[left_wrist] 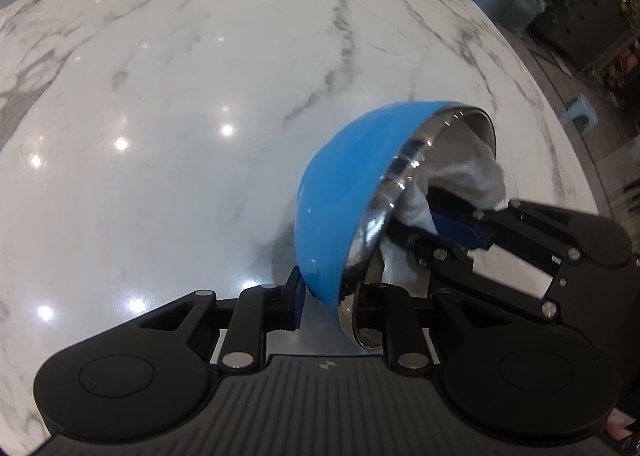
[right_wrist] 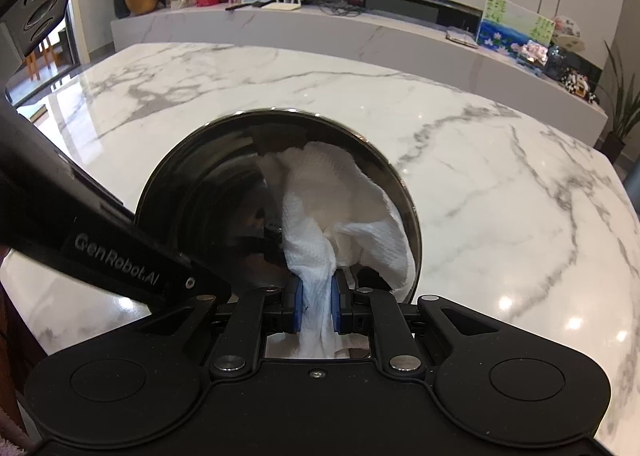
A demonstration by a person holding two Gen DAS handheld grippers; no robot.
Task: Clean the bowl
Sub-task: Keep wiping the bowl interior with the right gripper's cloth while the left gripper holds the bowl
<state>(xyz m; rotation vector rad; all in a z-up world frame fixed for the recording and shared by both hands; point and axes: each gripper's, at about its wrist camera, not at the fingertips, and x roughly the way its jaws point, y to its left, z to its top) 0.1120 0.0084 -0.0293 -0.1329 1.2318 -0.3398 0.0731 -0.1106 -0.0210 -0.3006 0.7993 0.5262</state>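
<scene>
A bowl (left_wrist: pixel 348 176), blue outside and shiny steel inside, is tipped on its side above the white marble table (left_wrist: pixel 160 96). My left gripper (left_wrist: pixel 334 292) is shut on its lower rim, one pad on the blue wall and the other finger inside. My right gripper (right_wrist: pixel 316 296) is shut on a white cloth (right_wrist: pixel 340 196), which is pressed into the right half of the bowl's dark steel interior (right_wrist: pixel 208 196). In the left wrist view the right gripper (left_wrist: pixel 460 232) reaches into the bowl from the right with the cloth (left_wrist: pixel 468 176) bunched ahead of it.
The left gripper's black housing (right_wrist: pixel 100 252) crosses the left of the right wrist view. Beyond the table's far edge runs a low marble sideboard (right_wrist: pixel 320 28) with a vase, router and pictures. The table's right edge (left_wrist: pixel 560 104) drops to a floor with plants and a small stool (left_wrist: pixel 582 112).
</scene>
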